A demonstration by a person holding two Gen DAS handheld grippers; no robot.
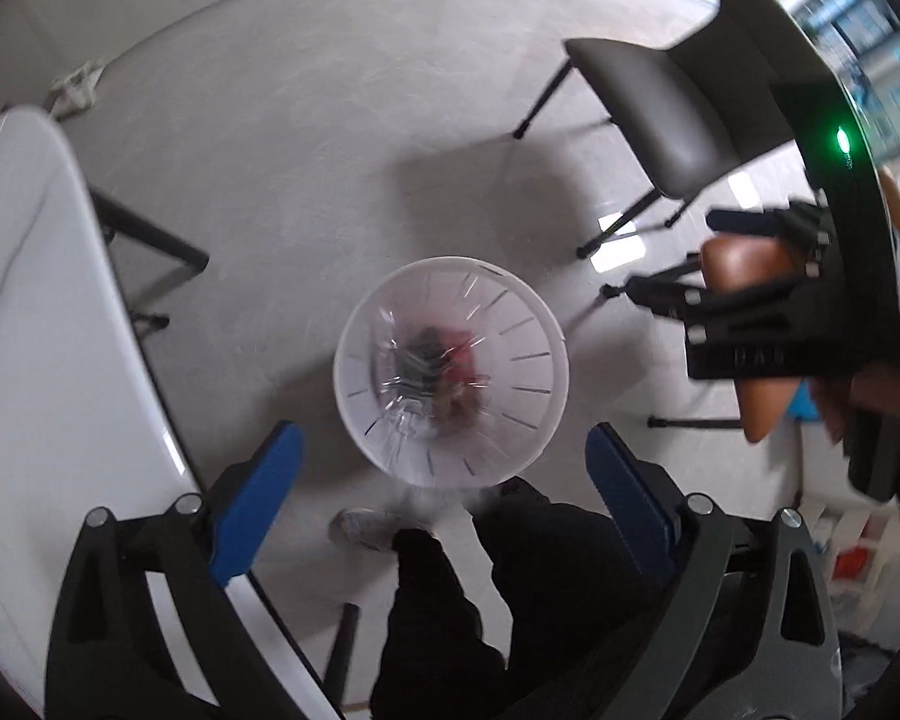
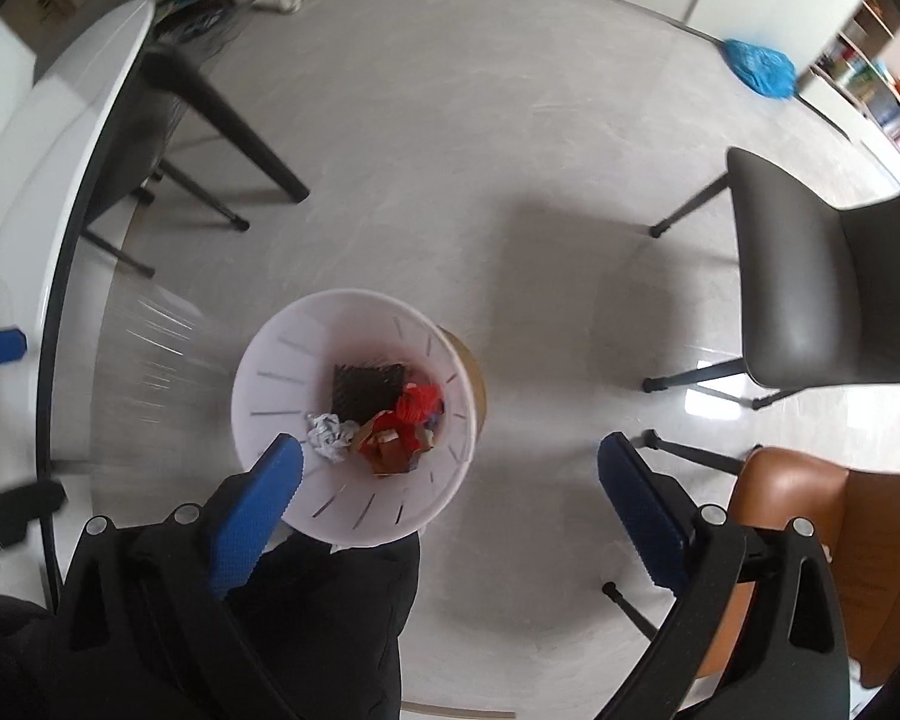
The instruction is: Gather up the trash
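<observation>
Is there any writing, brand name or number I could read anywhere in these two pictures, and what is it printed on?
No text can be read with certainty.
Right hand-held gripper body, seen from the left wrist view: faint embossed letters, too blurred to read.
Trash in the white bin: crumpled wrappers, any print too small to read.
Shelves at the far right edge: packaging too blurred to read.
</observation>
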